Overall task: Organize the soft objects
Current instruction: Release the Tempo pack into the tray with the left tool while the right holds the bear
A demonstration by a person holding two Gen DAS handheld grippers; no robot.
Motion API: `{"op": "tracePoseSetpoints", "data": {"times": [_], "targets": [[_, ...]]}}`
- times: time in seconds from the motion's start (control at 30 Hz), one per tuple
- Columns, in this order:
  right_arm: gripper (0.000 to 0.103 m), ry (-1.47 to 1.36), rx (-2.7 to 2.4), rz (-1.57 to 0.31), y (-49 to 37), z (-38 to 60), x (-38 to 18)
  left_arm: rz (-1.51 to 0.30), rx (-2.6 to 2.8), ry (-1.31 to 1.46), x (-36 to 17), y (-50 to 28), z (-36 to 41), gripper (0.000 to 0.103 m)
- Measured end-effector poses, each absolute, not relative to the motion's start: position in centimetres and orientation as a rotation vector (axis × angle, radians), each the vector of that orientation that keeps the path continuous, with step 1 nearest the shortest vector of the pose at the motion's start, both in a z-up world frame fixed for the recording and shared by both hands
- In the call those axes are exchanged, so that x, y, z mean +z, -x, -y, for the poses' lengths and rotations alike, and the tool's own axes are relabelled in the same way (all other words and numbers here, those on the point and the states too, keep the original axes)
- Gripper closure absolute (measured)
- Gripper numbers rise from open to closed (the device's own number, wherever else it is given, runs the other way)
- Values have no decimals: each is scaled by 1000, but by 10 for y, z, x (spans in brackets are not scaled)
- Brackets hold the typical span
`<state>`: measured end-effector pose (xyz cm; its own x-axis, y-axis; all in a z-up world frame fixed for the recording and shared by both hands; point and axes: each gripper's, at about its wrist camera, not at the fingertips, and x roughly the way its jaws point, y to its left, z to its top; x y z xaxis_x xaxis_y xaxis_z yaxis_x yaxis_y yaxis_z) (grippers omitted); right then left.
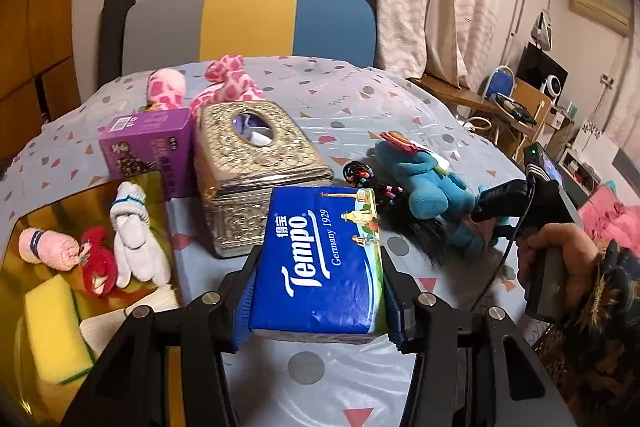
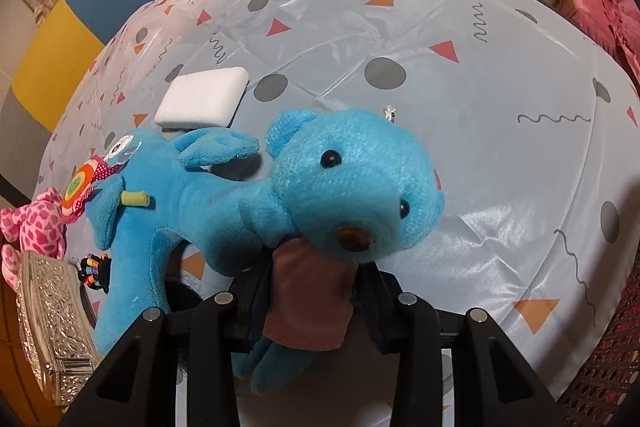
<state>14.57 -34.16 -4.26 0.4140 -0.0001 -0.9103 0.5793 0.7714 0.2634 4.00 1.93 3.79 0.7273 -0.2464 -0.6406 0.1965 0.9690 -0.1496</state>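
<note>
In the gold tray [image 1: 36,223] – socks, sponge; left tool [image 1: 318,311] grips tissue pack [image 1: 320,259], right tool [image 2: 310,301] grips blue bear [image 2: 352,183]

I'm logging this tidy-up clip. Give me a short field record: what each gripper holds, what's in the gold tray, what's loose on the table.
left gripper: shut on blue tissue pack
right gripper: shut on blue teddy bear
gold tray: white socks, pink roll, yellow sponge
table: silver tissue box, purple box, white sponge
</note>
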Motion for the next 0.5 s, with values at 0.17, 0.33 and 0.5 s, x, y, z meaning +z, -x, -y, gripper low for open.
{"op": "tracePoseSetpoints", "data": {"times": [0.17,0.33,0.5], "targets": [[65,-609,-391,-1095,-146,341,-41,-710,-216,126,44,-32,-46,51],[66,-607,-394,-1084,-145,342,-38,-695,-109,201,51,-26,-101,51],[66,-591,-389,-1064,-144,340,-33,-688,74,242,51,-15,-175,51]]}}
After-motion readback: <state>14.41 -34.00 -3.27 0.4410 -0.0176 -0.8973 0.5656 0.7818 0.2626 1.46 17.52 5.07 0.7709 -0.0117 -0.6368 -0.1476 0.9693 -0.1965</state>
